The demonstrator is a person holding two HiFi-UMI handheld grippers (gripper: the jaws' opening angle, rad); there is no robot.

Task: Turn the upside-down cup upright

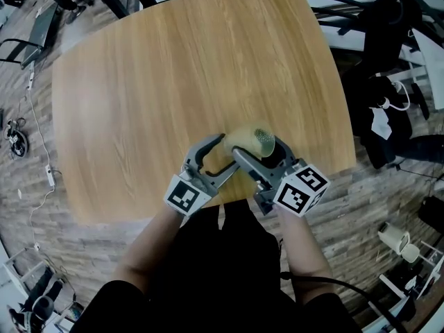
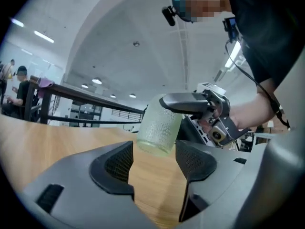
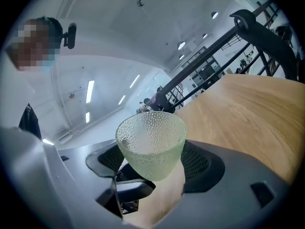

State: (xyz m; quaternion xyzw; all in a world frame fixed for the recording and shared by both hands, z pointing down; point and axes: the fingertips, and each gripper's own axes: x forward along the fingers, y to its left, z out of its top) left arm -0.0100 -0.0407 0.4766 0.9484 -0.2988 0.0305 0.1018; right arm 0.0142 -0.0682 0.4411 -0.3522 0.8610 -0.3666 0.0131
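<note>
A pale green, dimpled glass cup [image 1: 253, 139] hangs just above the near edge of the round wooden table [image 1: 173, 68]. My right gripper [image 1: 255, 148] is shut on the cup. In the right gripper view the cup [image 3: 151, 142] sits between the two mesh pads [image 3: 198, 159] with its open mouth towards the camera. My left gripper [image 1: 225, 155] is close on the cup's left, open and holding nothing. In the left gripper view the cup [image 2: 159, 128] hangs beyond the wide-apart pads [image 2: 118, 162], and one right finger [image 2: 186, 102] crosses its upper part.
Black chairs and bags [image 1: 388, 82] stand beyond the table's right edge. Cables [image 1: 31, 116] lie on the floor at the left. The tabletop [image 2: 47, 137] stretches away from me, with a dark railing [image 2: 86, 97] and a seated person [image 2: 19, 89] behind it.
</note>
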